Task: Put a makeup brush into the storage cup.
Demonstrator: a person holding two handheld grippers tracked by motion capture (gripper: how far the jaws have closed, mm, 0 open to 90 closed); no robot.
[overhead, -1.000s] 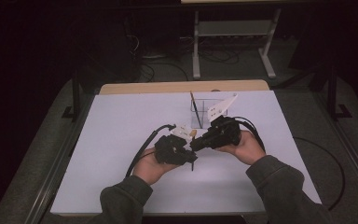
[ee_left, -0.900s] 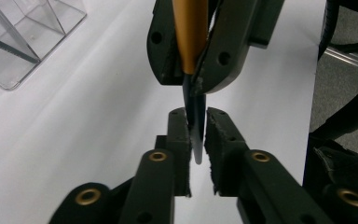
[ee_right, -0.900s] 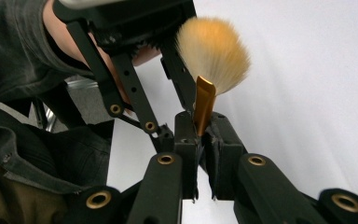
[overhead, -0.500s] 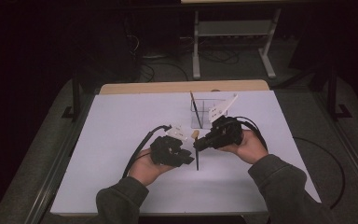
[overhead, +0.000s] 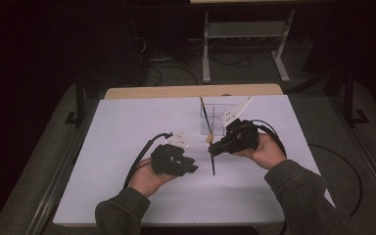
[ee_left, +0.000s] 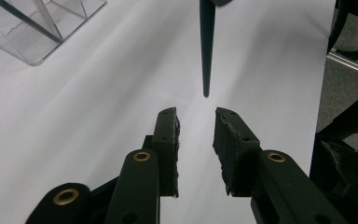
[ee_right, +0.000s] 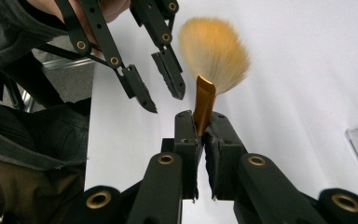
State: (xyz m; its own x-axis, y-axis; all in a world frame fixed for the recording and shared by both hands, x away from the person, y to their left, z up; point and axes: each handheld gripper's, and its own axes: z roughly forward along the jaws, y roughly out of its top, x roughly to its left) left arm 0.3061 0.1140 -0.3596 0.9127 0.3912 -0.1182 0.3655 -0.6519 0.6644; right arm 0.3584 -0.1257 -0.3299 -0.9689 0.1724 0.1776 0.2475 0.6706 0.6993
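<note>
Fingers [ee_left: 235,149] of the left gripper [overhead: 192,165]: parted, nothing between them, having just been opening; the brush handle's dark tip hangs just beyond them. Left hand [overhead: 147,177]: low over the white surface [overhead: 127,127], palm up under the gripper body, forearm entering from below. Brush [ee_right: 213,60]: gold ferrule clamped between the right gripper's [ee_right: 204,123] fingers, pale bristles fanned above, handle pointing down. Right hand [overhead: 267,152]: raised, gripper aimed toward the left one. Clear holder [overhead: 214,120]: behind, on the surface.
</note>
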